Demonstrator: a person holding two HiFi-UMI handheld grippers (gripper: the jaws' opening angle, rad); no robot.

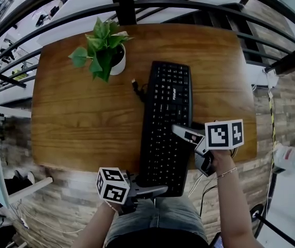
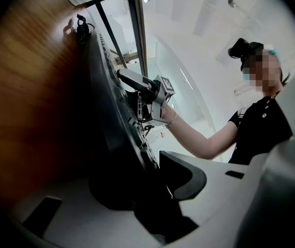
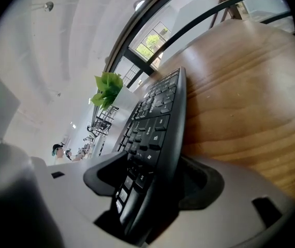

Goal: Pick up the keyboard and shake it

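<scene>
Black keyboard (image 1: 165,123) lay on a wooden table (image 1: 85,112) set against a black railing (image 1: 127,4), over a plank floor (image 1: 59,200).
Its long axis ran near to far, right of the table's centre, keys up, the near end reaching past the near edge. Your left gripper (image 1: 160,190) was clenched on that near end. Your right gripper (image 1: 177,130) stood released, jaws apart around the right edge. A potted plant (image 1: 102,50) sat far left. The keyboard's white lettering was too small to read.
</scene>
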